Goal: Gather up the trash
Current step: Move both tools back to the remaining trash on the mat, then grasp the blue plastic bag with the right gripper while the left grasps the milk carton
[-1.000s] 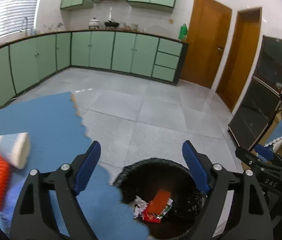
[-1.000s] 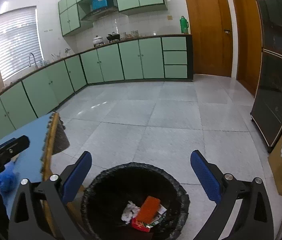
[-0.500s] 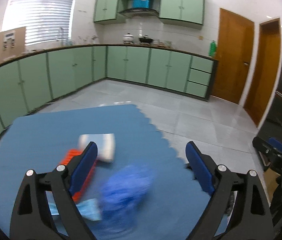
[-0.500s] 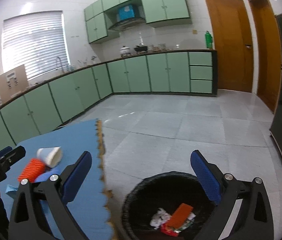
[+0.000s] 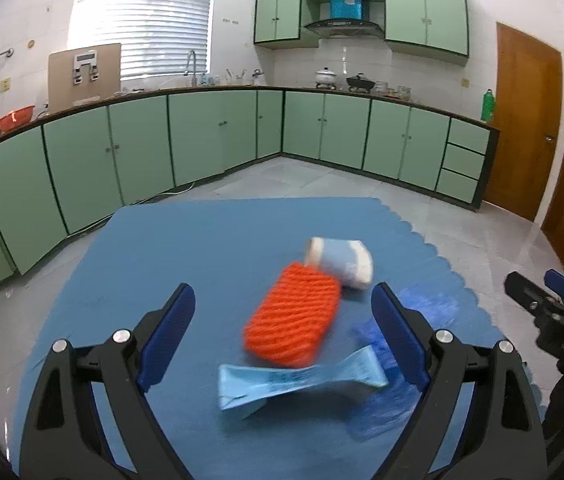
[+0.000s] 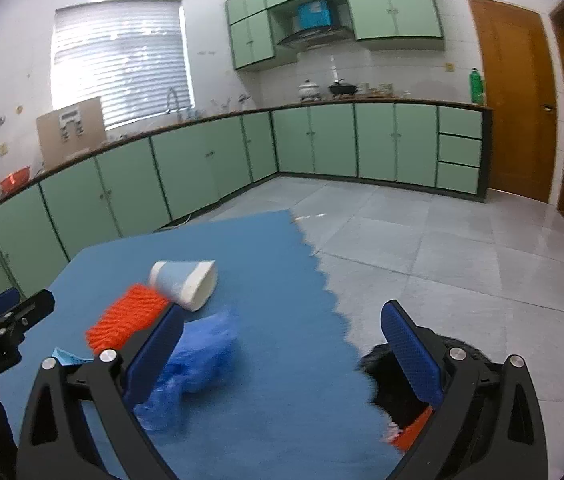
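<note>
On the blue mat (image 5: pixel 169 256) lie an orange ribbed foam net (image 5: pixel 294 318), a tipped paper cup (image 5: pixel 342 260), a light blue wrapper (image 5: pixel 298 382) and a crumpled blue plastic bag (image 5: pixel 406 364). My left gripper (image 5: pixel 284 338) is open and empty, just above and in front of the orange net. My right gripper (image 6: pixel 282 354) is open and empty over the mat's right edge; the blue bag (image 6: pixel 197 356) lies by its left finger, the cup (image 6: pixel 185 284) and orange net (image 6: pixel 125 322) further left. The black trash bin (image 6: pixel 398 376) with an orange packet (image 6: pixel 412 434) sits at lower right.
Green kitchen cabinets (image 5: pixel 201 140) run along the back and left walls. Wooden doors (image 5: pixel 526 132) stand at the right. Grey tiled floor (image 6: pixel 422 240) lies beyond the mat's scalloped edge. The other gripper shows at the right edge of the left wrist view (image 5: pixel 554 312).
Both grippers have swung left, away from the trash bin and over the blue mat. The trash items have come into the centre of the left wrist view. Both stay open.
</note>
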`<state>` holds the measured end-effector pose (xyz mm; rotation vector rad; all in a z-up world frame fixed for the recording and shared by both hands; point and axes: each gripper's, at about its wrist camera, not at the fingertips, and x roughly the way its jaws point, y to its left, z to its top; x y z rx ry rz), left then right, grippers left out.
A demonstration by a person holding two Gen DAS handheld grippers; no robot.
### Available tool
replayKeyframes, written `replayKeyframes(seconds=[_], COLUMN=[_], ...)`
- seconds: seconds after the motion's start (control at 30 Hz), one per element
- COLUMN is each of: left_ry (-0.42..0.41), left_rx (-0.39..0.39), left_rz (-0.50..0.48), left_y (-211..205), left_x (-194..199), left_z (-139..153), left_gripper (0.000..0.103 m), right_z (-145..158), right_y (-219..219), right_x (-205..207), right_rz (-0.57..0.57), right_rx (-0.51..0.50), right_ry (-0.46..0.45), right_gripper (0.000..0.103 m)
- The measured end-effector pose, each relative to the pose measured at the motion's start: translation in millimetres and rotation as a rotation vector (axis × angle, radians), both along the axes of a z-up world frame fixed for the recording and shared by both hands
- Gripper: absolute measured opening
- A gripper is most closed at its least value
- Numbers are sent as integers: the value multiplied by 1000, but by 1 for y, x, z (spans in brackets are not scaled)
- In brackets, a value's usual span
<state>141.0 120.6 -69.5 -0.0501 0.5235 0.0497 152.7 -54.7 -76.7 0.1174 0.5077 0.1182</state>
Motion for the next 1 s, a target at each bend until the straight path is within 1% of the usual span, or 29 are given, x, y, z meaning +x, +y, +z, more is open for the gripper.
replayKeyframes(seconds=[0.2,0.3,0.47,0.63,0.77,0.83,0.9,0.93,0.97,1.0], left_ry=[17,30,51,65,75,80,84,85,87,88], left_rx=[-6,-8,-10,-13,-18,-20,-20,-21,-20,-19], left_rz=[26,30,16,0,-2,-2,-2,-3,-5,-7], left_y=[21,24,27,26,29,29,30,31,31,30], left_x=[-2,-3,-2,-3,-4,-5,-5,-6,-7,-7], left_z=[-12,-20,-29,-34,-36,-38,-39,-40,-40,-41], left_gripper=[87,87,87,87,87,87,87,87,87,87], right_z=[-19,-29,-41,-45,-47,-48,-49,-49,-49,-49], right_y=[29,34,43,48,51,53,56,57,59,60], right_x=[17,24,31,34,37,38,39,39,38,38], right_rz=[41,48,54,73,107,130,151,165,176,185], right_rx=[-25,-25,-56,-65,-57,-46,-36,-29,-24,-23], right_ry=[50,87,135,151,168,177,182,184,185,187], right_gripper=[96,95,92,86,72,63,49,45,36,32])
